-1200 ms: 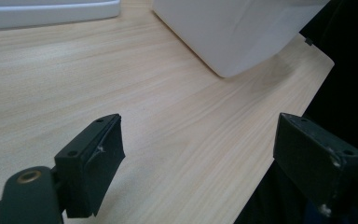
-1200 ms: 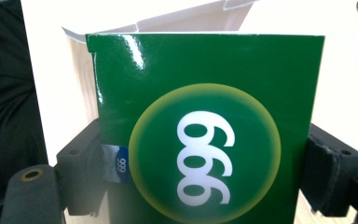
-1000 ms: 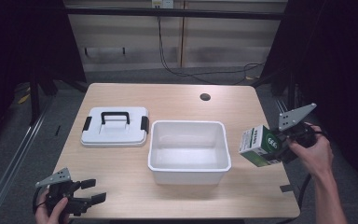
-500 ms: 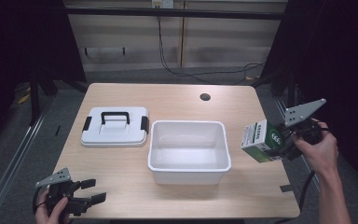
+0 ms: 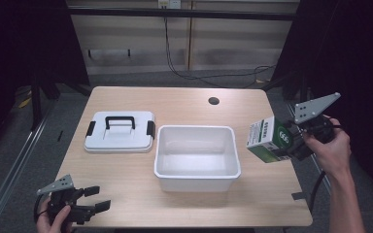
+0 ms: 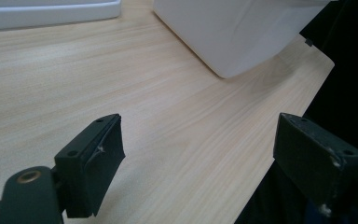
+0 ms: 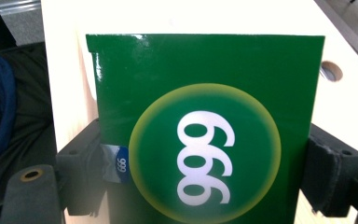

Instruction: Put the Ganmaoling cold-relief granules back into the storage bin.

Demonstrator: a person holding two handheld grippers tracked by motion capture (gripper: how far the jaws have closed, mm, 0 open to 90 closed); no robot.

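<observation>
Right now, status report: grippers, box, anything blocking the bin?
Right gripper shut on green box, held above table right of white bin. Left gripper open, low at near-left corner. Bin looks empty; lid lies beside it; path clear.

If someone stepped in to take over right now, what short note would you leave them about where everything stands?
Right gripper: jaws shut on the green box, held in the air to the right of the white bin.
Left gripper: jaws open, holding nothing, at the near left corner of the table.
Lid: off, lying left of the bin.
Done: box picked up.
Left, probably: box into the bin, then lid on.
</observation>
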